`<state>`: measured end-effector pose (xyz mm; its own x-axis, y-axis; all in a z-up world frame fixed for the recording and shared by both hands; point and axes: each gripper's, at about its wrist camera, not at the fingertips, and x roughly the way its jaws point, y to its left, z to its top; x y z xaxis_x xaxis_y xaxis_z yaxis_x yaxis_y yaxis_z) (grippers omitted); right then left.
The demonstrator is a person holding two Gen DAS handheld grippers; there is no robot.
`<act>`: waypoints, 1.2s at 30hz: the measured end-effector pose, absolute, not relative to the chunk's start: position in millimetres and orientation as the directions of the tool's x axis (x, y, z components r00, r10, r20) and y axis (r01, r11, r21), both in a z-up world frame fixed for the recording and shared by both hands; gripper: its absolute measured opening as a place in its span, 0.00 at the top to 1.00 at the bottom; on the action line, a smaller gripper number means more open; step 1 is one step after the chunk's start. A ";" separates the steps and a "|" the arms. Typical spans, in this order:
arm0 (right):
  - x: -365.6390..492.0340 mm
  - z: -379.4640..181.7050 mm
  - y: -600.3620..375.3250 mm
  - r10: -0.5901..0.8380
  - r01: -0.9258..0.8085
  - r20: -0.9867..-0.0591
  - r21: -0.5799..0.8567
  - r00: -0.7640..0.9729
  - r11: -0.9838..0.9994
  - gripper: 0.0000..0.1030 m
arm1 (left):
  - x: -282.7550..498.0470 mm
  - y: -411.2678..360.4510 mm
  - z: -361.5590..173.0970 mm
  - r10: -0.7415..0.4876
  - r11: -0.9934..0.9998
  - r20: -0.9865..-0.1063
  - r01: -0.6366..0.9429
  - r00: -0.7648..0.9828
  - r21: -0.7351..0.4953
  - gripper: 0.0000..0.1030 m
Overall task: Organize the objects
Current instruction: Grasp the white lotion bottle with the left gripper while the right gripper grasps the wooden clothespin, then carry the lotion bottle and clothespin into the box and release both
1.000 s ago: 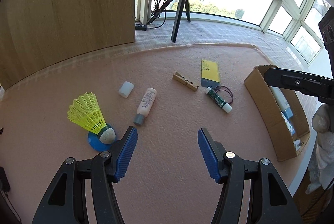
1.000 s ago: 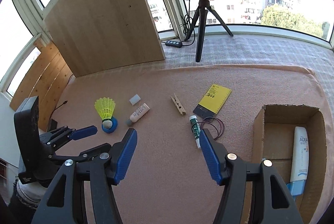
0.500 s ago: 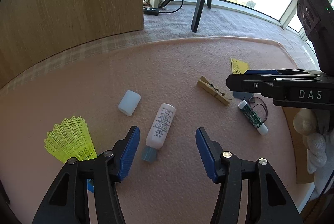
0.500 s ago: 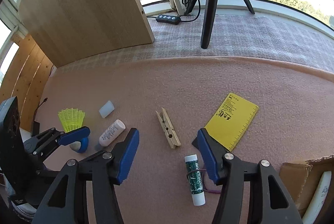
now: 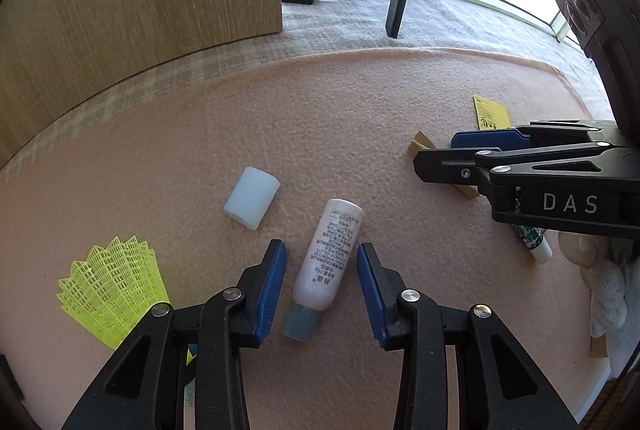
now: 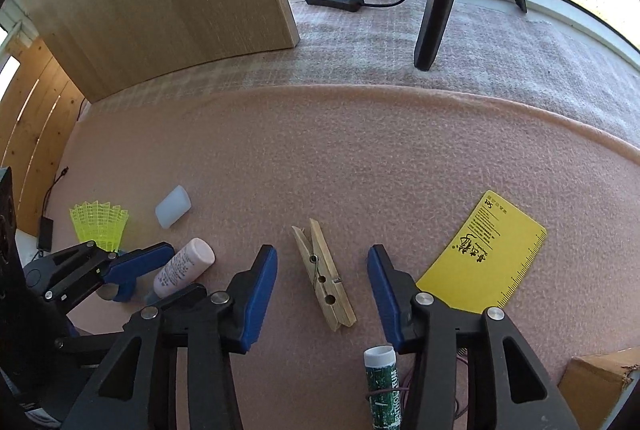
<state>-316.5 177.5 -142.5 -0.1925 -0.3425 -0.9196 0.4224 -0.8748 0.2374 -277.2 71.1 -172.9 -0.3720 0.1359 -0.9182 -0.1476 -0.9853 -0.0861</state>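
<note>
Bottle (image 5: 329, 254) lies on pink surface (image 5: 360, 101), between left gripper (image 5: 322, 280) pads; jaws closing, narrow, small gaps both sides. Clothespin (image 6: 323, 269) lies flat between right gripper (image 6: 322, 290) pads; jaws closing, not touching it. Shuttlecock (image 5: 110, 286) left of bottle.

Small white bottle (image 5: 334, 254) lying flat on pink mat, wooden clothespin (image 6: 323, 274) lying flat nearby

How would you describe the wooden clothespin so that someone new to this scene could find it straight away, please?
On the pink mat, between the yellow card and the pale bottle, the clothespin lies flat between the right gripper's closing jaws, untouched. It is the only bare wooden piece there.
</note>
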 end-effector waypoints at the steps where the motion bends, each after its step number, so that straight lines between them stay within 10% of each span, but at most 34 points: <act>1: -316.6 -142.5 176.9 -0.343 0.424 -0.920 0.237 -0.191 -0.874 0.62 | -278.2 70.7 -173.5 0.135 -0.985 -0.918 -0.148 -0.373 -0.085 0.63; 11: -308.3 -146.5 173.0 -0.317 0.439 -0.927 0.204 -0.202 -0.875 0.88 | -272.9 71.3 -174.4 0.152 -0.984 -0.910 -0.148 -0.385 -0.101 0.79; 36: -204.1 -85.2 253.0 -0.487 0.367 -0.831 0.378 -0.269 -0.850 0.89 | -178.0 91.8 -121.6 0.255 -0.967 -0.842 -0.134 -0.475 -0.217 0.79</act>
